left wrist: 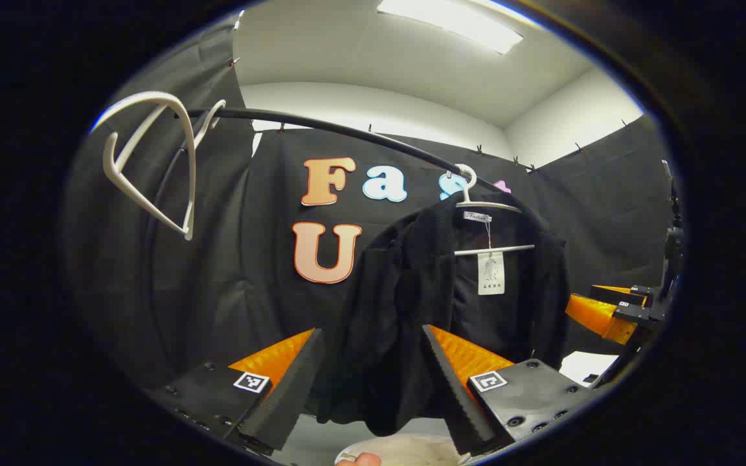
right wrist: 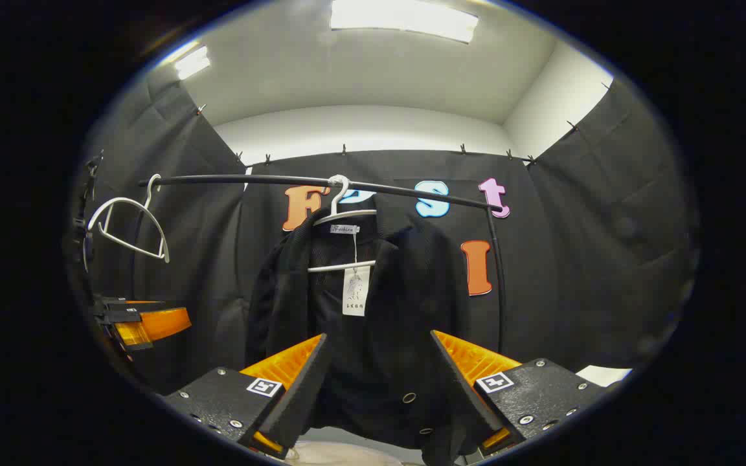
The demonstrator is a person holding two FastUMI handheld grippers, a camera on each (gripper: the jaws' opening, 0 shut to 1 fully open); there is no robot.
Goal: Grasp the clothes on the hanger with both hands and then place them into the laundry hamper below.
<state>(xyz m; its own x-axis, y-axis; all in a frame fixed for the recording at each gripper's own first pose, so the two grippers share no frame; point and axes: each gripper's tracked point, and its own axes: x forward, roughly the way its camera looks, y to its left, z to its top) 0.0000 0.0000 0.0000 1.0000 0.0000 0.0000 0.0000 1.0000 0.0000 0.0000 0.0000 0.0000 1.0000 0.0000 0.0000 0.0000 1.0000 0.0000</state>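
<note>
- Black cloth walls close the booth on all sides, with a dark rail (right wrist: pixel 321 182) crossing in front of the back wall; I take that rail as my landmark.
- Nearest me, the left gripper (left wrist: pixel 373 382) stands wide apart, its fingers flanking the lower hem of the black jacket (left wrist: pixel 412 304) without pressing it.
- My right gripper (right wrist: pixel 379 382) is equally wide, framing the jacket's buttoned front below the rail.
- I judge the step to be the approach: I'd push both in further and close on thick folds, well apart, then lift the jacket clear of its white hanger (right wrist: pixel 344 213).
- An empty hanger (right wrist: pixel 128 226) hangs at the rail's far left end.
- A pale rim (left wrist: pixel 405 450) under the jacket may be the hamper; it's cut off, so I can't confirm.
</note>
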